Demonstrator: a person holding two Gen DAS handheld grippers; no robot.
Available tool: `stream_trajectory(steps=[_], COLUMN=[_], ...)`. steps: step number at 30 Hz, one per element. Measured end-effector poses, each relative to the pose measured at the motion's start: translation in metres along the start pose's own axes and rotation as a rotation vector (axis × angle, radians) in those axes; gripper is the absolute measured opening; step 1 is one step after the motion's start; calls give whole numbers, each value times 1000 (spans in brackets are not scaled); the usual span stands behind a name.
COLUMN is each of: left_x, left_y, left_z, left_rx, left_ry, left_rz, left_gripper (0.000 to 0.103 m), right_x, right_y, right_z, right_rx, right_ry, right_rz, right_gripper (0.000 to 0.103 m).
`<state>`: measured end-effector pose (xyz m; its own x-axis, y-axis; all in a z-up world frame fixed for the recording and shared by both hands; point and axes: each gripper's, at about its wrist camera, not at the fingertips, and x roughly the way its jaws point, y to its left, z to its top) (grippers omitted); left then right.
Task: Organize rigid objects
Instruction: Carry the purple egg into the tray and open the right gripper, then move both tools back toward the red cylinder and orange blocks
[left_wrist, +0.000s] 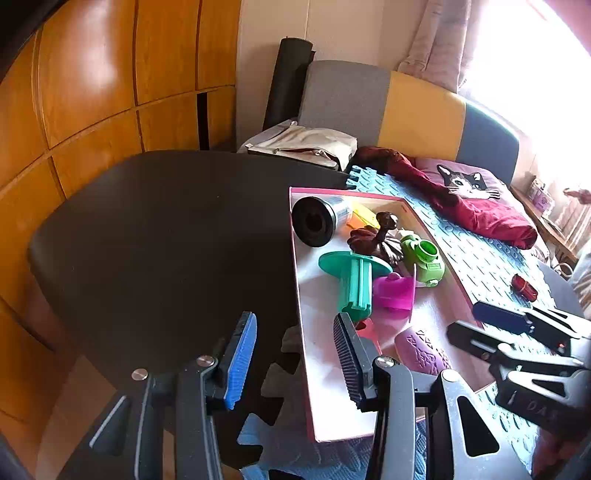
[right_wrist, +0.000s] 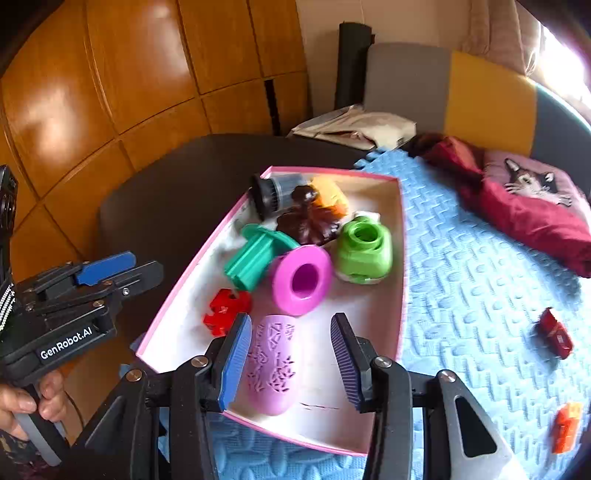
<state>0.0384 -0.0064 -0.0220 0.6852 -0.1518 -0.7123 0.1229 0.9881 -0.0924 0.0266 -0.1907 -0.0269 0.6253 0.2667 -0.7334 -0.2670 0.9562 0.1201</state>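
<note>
A pink-rimmed white box (right_wrist: 369, 332) (left_wrist: 321, 332) holds a black-and-silver cylinder (right_wrist: 275, 192), a brown figure (right_wrist: 303, 221), a teal spool (right_wrist: 255, 258), a magenta funnel (right_wrist: 301, 278), a green piece (right_wrist: 364, 249), a red puzzle piece (right_wrist: 225, 308) and a purple patterned oval (right_wrist: 273, 369). My right gripper (right_wrist: 290, 363) hangs open over the box. The purple oval lies between its fingers, with the right pad well clear of it. My left gripper (left_wrist: 295, 354) is open and holds nothing, over the black table beside the box's left wall. A small red toy (right_wrist: 554, 332) and an orange brick (right_wrist: 567, 428) lie on the blue mat.
The box straddles a black table (left_wrist: 166, 229) and a blue foam mat (right_wrist: 461, 277). A maroon cloth (right_wrist: 535, 218) and a cat cushion (left_wrist: 465, 181) lie at the back right, and a beige bag (left_wrist: 306, 144) at the back. Wooden cabinets (left_wrist: 92, 92) stand to the left. A hand (right_wrist: 29, 398) holds the left gripper.
</note>
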Motion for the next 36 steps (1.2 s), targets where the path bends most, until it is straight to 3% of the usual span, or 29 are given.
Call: stream_trajectory(steps=[10, 18, 23, 30, 33, 36], left_x=[-8, -11, -12, -11, -8, -3], left_y=[-15, -37, -60, -96, -112, -130], left_z=[2, 5, 10, 17, 20, 23], left_rx=[47, 109, 163, 236, 262, 289], left_ry=[-19, -25, -27, -33, -27, -14], left_rz=[-17, -42, -67, -117, -132, -152], left_gripper=[45, 45, 48, 50, 50, 51], right_x=[-27, -52, -69, -89, -96, -105], right_y=[-40, -104, -156, -233, -262, -276], right_z=[-8, -22, -35, -71, -81, -88], right_rx=[32, 117, 185, 364, 534, 619], right_ry=[-24, -28, -23, -58, -70, -101], right_rz=[-107, -244, -375, -564, -550, -561], right_gripper=[45, 45, 45, 45, 45, 45])
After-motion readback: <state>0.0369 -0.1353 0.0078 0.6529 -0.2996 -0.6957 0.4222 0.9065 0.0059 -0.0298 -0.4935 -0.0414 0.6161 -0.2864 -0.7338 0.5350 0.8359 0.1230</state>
